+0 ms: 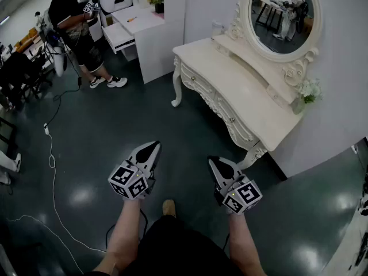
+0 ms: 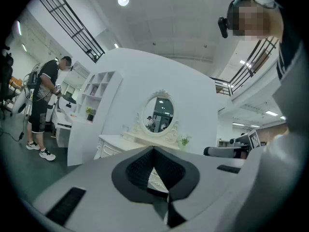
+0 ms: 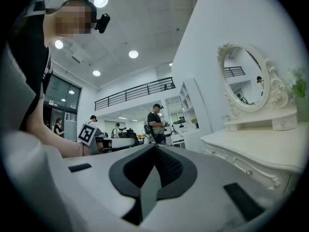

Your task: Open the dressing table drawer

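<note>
The cream carved dressing table [image 1: 241,79] stands against the right wall under an oval mirror [image 1: 284,13]. Its drawers [image 1: 215,99], with small knobs, run along the front edge and look closed. Both grippers hover level over the dark floor, well short of the table. My left gripper [image 1: 154,145] has its jaws together with nothing between them, and so does my right gripper [image 1: 213,161]. The table shows beyond the left gripper [image 2: 153,149] as a small piece [image 2: 116,141]. It fills the right side [image 3: 260,149] past the right gripper [image 3: 155,146], drawer knobs [image 3: 248,170] visible.
A person in black [image 1: 75,22] stands at the far left by a white desk with an open drawer [image 1: 118,36]. A white partition [image 1: 161,39] stands left of the table. A white cable [image 1: 52,171] trails on the floor. A small flower vase [image 1: 307,94] sits on the table.
</note>
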`<state>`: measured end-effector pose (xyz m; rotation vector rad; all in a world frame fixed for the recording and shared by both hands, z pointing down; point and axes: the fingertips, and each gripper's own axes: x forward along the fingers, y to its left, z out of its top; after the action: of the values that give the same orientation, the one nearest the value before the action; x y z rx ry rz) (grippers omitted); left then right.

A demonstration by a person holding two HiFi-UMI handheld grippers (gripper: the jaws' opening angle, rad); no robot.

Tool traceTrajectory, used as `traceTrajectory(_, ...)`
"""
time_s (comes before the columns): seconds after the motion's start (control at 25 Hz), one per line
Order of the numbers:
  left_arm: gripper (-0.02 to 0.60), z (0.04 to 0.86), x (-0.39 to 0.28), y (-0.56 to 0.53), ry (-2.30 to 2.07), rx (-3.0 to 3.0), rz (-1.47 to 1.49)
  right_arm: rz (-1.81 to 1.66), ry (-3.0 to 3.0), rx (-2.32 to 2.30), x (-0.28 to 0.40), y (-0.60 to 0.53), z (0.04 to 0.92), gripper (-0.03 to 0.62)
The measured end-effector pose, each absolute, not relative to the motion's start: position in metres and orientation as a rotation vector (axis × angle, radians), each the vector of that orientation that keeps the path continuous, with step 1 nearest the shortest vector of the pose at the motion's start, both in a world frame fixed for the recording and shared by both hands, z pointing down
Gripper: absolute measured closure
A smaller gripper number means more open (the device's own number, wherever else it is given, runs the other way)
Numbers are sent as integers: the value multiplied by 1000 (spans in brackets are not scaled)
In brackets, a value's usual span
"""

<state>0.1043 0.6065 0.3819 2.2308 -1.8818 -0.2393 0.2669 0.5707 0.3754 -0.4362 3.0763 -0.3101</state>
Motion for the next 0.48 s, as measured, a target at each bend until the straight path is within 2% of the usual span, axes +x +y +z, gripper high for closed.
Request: traceTrajectory(0.48,575,394,43,535,-1823,2302,-161,-283,3067,-550,198,498,388,591)
